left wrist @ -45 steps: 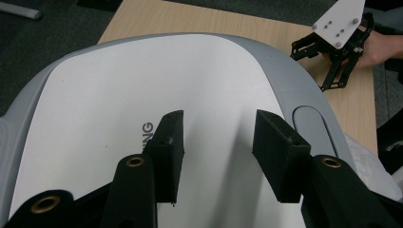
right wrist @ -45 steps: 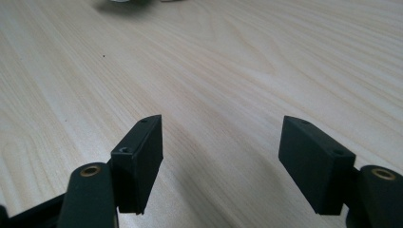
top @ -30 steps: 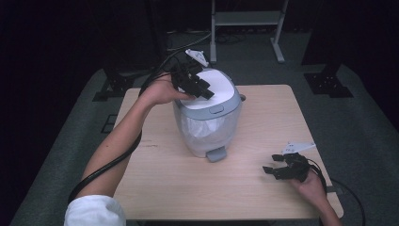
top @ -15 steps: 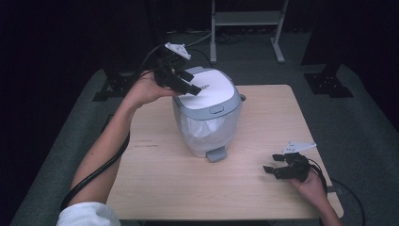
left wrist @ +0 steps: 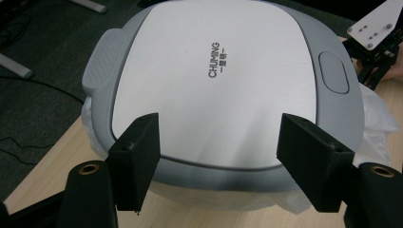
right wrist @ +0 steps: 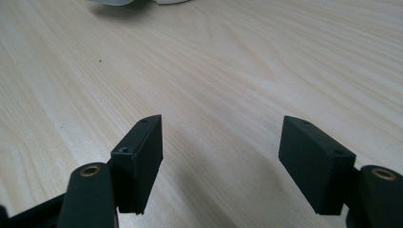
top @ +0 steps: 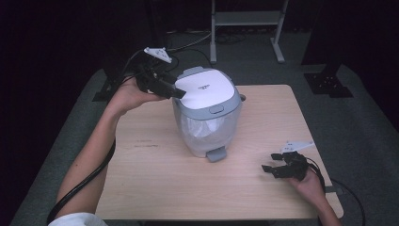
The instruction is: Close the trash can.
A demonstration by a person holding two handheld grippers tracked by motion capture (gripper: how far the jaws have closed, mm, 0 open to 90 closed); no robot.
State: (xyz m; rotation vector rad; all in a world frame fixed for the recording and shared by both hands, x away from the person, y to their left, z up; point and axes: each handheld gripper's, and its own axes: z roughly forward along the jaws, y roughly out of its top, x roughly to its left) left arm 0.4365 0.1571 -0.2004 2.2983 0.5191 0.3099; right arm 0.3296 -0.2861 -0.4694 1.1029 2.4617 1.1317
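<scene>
A grey and white rice cooker [top: 207, 110] stands mid-table with its lid [left wrist: 214, 76] closed and clear plastic around its body. My left gripper [top: 175, 92] hovers at the cooker's left rear edge, its jaws pointing over the lid. Those jaws have just been opening, and the left gripper [left wrist: 218, 156] now stands open with nothing between the pads. The lid's release button [left wrist: 334, 72] faces the table's front. My right gripper [top: 270, 168] rests low at the table's front right, open. In the right gripper view the right gripper [right wrist: 221, 156] has bare wood between its fingers.
The wooden table [top: 150, 165] has free room in front and to both sides of the cooker. A metal stand [top: 247, 28] and dark stand feet [top: 329, 84] sit on the grey floor behind. A black cable [top: 80, 188] trails along the person's left forearm.
My left hand has drawn back leftward off the lid's top to its left rear edge, and its jaws have spread. The right hand has stayed put.
</scene>
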